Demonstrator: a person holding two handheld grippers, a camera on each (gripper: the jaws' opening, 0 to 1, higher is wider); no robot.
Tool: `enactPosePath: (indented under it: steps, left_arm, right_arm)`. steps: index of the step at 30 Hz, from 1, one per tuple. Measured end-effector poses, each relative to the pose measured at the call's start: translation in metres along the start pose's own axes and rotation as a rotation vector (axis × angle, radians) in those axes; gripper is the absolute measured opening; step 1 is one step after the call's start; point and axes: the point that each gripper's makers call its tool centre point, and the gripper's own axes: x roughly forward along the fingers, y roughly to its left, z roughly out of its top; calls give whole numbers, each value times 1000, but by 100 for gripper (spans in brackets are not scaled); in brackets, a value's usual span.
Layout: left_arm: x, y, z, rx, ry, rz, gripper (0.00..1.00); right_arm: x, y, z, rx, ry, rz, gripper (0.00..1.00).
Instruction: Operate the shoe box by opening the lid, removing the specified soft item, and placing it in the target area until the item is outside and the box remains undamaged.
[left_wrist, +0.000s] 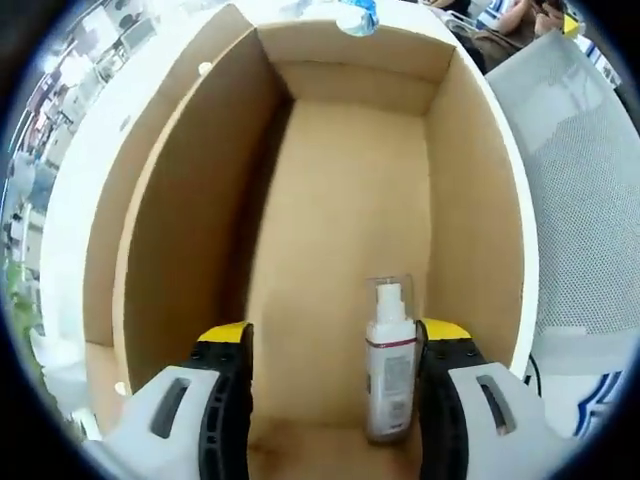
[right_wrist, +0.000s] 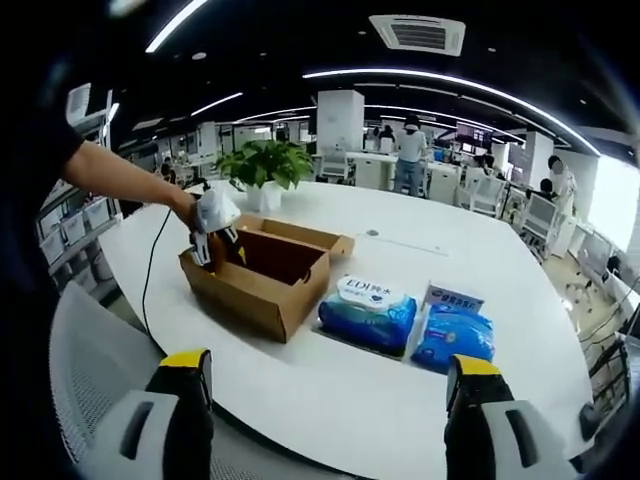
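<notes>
My left gripper (left_wrist: 330, 410) is down inside the open shoe box (left_wrist: 340, 200), jaws spread wide apart, clamping nothing. Between them, hard against the right-hand jaw in the left gripper view, stands a small white spray bottle (left_wrist: 390, 365), upright on the box floor with a clear cap on top; I can't quite tell whether that jaw is touching it or just beside it. Brown cardboard walls rise on both sides, and the far end wall closes off the top of that view. A grey mesh chair back (left_wrist: 575, 190) sits past the box's right wall.

My right gripper (right_wrist: 325, 420) hangs well back from the table, jaws wide open and empty, yellow tips up. In the right gripper view the shoe box (right_wrist: 262, 270) sits near the left edge of the white table (right_wrist: 400, 400), lid flap folded open on its far side. My other hand (right_wrist: 190, 208) holds the left gripper (right_wrist: 215, 240) dipped into the box's left end. Just right of the box lies a blue pack of wet wipes (right_wrist: 367, 312), and right beside that a second blue pack (right_wrist: 452, 335) with a white carton standing behind it. A potted plant (right_wrist: 265, 170) stands at the table's far edge. People stand among desks far behind
</notes>
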Motion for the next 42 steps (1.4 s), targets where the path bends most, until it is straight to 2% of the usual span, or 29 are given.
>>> enactPosePath:
  steps: [4,11,15,24,30,37,42]
  left_arm:
    - [-4,6,-2,-22,-11,25,64]
    - [-5,1,-14,-65,-15,23,63]
    - [-5,-2,-25,-45,19,27,60]
    - [-8,-2,-34,-25,36,32,55]
    - [-5,-6,-38,-20,41,7,47]
    - [-1,-12,-43,42,57,-7,30]
    - [-1,-12,-43,41,62,-9,28]
  right_arm:
    - [2,1,0,-3,2,3,97]
    - [3,1,0,-7,4,5,96]
    - [4,2,1,-9,2,8,96]
    - [4,2,0,-14,4,8,94]
    - [4,2,0,-12,1,4,94]
    - [5,4,-1,-13,4,5,94]
    - [6,3,0,-14,5,4,93]
